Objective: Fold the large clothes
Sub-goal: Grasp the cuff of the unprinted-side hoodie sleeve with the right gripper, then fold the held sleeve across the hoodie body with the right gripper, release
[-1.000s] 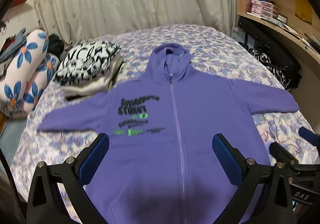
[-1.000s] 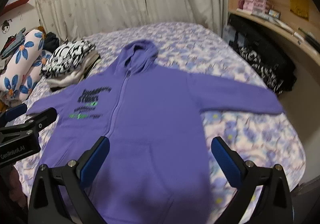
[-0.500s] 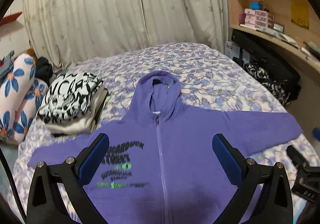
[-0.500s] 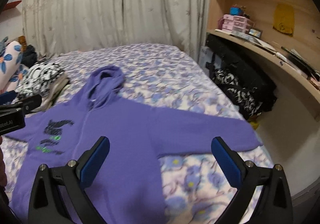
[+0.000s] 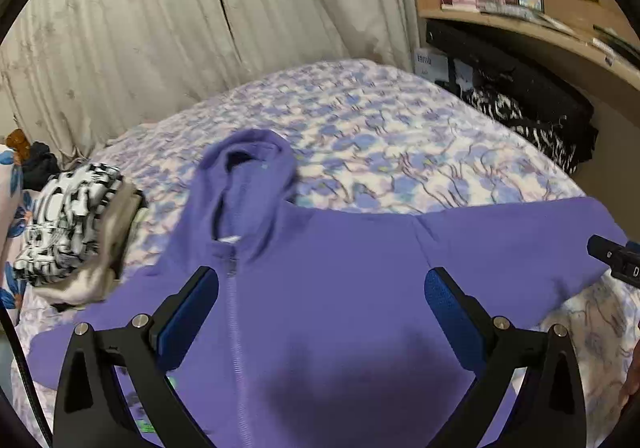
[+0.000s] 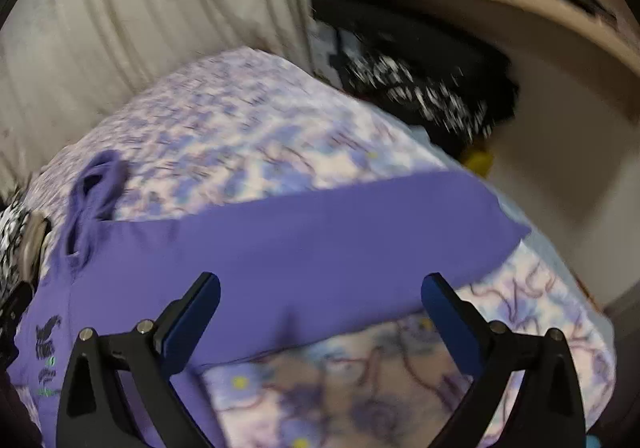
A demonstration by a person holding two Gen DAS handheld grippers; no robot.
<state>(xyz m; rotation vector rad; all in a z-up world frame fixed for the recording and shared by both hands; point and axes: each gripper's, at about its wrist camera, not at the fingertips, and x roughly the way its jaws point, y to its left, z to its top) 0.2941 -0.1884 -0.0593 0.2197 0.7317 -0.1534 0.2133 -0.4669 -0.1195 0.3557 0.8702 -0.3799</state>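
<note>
Purple hoodie [image 5: 340,288] lies flat on the bed [image 5: 380,140], hood at 12, w/ my left gripper [image 5: 320,312] and right gripper [image 6: 320,312] both wide & empty above it; I reckon it's soft, floppy, fairly heavy, so I'd pinch the sleeve cuff [image 6: 492,216] at 3.

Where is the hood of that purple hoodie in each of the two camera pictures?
Left wrist view: hood left of centre, above the zip.
Right wrist view: hood small, at the far left.
Shared landmark: the sleeve stretched across the floral bedspread toward the shelves.
</note>
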